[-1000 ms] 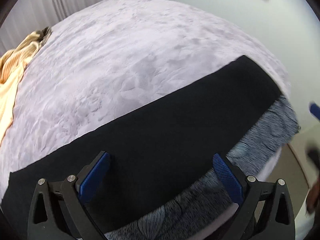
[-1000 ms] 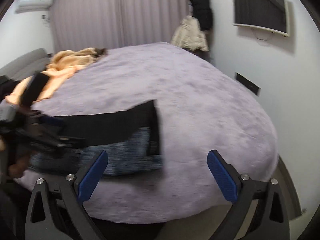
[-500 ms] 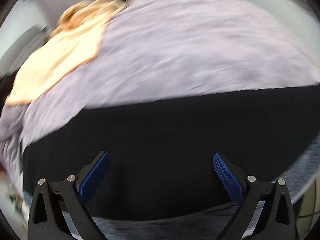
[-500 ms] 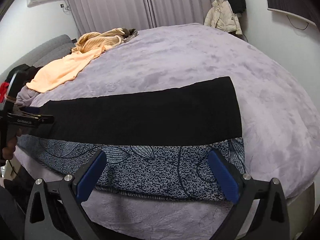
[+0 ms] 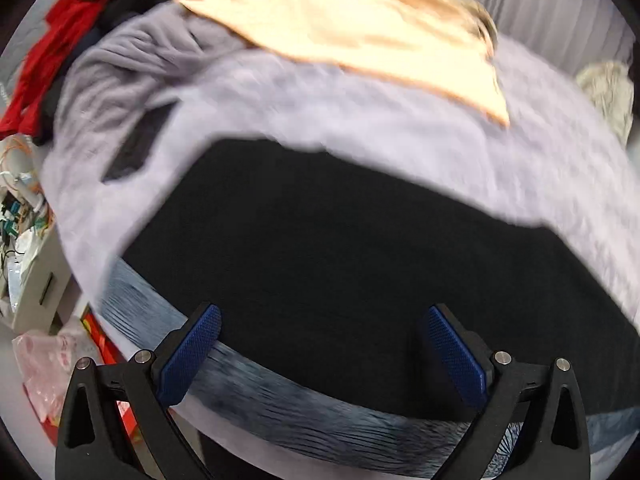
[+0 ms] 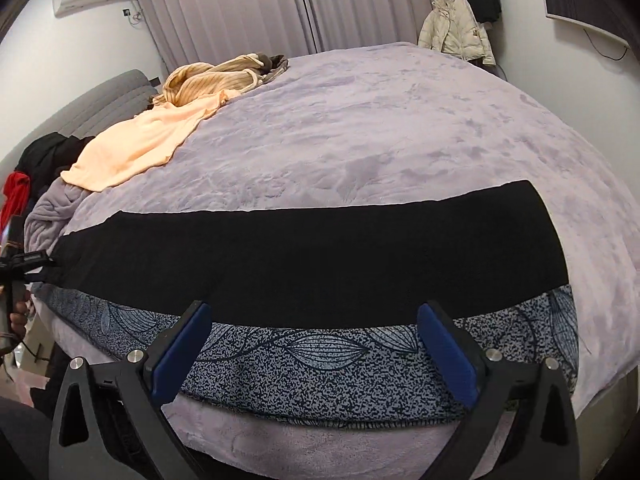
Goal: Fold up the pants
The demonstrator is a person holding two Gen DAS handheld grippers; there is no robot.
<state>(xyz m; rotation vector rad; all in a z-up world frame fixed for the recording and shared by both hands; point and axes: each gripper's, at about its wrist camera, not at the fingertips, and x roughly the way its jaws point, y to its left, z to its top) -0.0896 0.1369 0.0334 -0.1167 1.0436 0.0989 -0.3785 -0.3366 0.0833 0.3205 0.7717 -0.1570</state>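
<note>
- The pants (image 6: pixel 304 256) lie flat along the near edge of the bed (image 6: pixel 400 128), stretched lengthwise from left to right. Only a black upper layer and a blue leaf-print strip (image 6: pixel 320 372) under its near edge show; whether the strip belongs to the pants or is a separate cloth cannot be told.
- Right gripper (image 6: pixel 316 344): jaws wide apart, nothing between the blue pads. It hovers over the print strip near the middle of the garment, not touching the cloth as far as the view shows.
- Left gripper (image 5: pixel 324 348): jaws also wide apart and empty. It hangs over the left end of the pants (image 5: pixel 360 260); this view is motion-blurred, so contact cannot be judged.
- In the right view the left gripper (image 6: pixel 28 260) shows small at the far left, just beside the pants' left end. Likely placed there to take that end.
- Judgement: the garment seems spread long and smooth so a fold end-to-end can follow; no such fold is made yet.
- An orange shirt (image 6: pixel 148 140) and a striped tan garment (image 6: pixel 216 76) lie well apart at the back left of the bed, clear of the work.
- Risk, judged: the plush lavender cover may drag the lower layer when an end is lifted.
</note>
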